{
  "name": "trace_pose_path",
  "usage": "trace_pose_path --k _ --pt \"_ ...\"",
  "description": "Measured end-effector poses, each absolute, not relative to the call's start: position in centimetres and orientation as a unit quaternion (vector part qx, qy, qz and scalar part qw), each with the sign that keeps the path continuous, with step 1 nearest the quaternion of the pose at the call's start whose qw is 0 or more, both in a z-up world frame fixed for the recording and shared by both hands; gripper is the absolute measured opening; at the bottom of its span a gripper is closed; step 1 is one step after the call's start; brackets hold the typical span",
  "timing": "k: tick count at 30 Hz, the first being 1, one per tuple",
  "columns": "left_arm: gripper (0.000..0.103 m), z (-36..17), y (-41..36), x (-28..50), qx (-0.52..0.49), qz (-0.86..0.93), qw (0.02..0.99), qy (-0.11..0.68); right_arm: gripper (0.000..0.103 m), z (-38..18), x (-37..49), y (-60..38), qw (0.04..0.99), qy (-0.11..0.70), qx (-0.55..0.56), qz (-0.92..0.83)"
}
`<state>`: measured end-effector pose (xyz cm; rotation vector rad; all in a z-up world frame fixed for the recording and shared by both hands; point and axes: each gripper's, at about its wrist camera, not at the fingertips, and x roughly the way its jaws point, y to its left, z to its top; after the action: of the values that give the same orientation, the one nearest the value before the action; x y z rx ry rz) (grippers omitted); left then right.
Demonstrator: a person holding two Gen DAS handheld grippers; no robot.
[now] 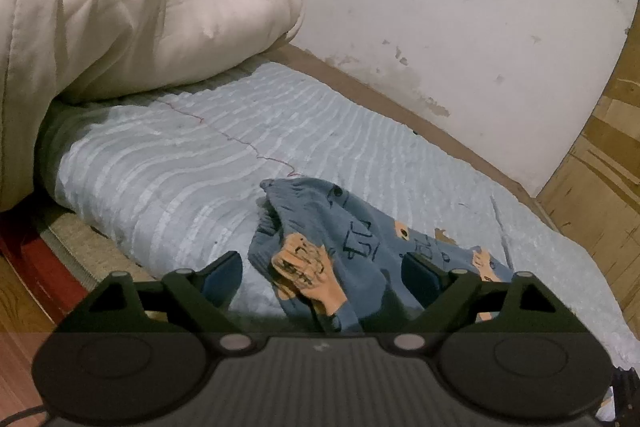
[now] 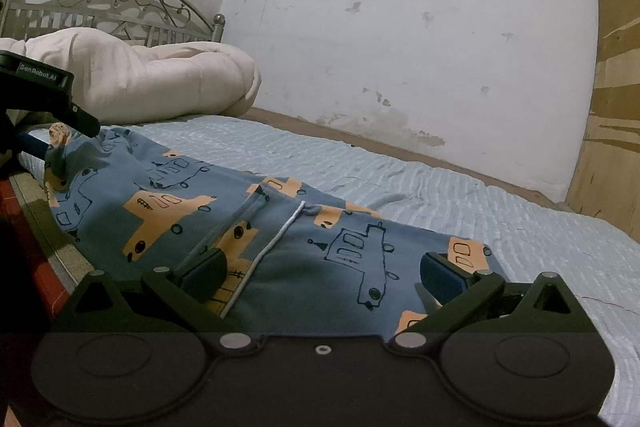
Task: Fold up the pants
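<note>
Both grippers (image 1: 322, 277) (image 2: 323, 275) gape over pants (image 2: 280, 255) on blue bedspread (image 1: 180, 167) beside scuffed wall (image 1: 460, 7).

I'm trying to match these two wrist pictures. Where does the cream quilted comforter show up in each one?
Left wrist view: the cream quilted comforter fills the upper left, bunched up, large and close.
Right wrist view: it lies at middle left, smaller, in front of the metal headboard.
Shared landmark: the blue pants with orange vehicle prints on the pale blue striped bedspread.
</note>
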<state>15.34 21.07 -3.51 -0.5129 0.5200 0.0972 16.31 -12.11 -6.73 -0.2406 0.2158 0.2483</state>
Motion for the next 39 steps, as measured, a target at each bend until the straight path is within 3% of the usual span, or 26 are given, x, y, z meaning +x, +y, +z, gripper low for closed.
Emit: trace_pose_path --k 4,12,16,21,39 --pt "0.081 -3.5 21.1 15.4 -0.253 0.055 0.931 0.258 0.102 -6.7 16.3 -12.1 0.979 0.107 -0.119 0.123" --pt "0.057 -3.5 21.0 15.2 -0.264 0.083 0.925 0.261 0.102 -6.7 16.3 -12.2 0.979 0.108 -0.119 0.124" --pt "0.05 -3.8 21.2 14.9 -0.292 0.099 0.919 0.246 0.102 -6.7 16.3 -12.1 0.98 0.108 -0.117 0.123" --pt "0.023 -3.6 21.4 14.6 -0.305 0.11 0.917 0.232 0.102 -6.7 16.4 -12.1 0.98 0.109 -0.113 0.124" --pt "0.019 5.7 12.7 15.4 -0.201 0.024 0.966 0.162 0.102 -5.3 16.0 -14.9 0.988 0.09 -0.062 0.113"
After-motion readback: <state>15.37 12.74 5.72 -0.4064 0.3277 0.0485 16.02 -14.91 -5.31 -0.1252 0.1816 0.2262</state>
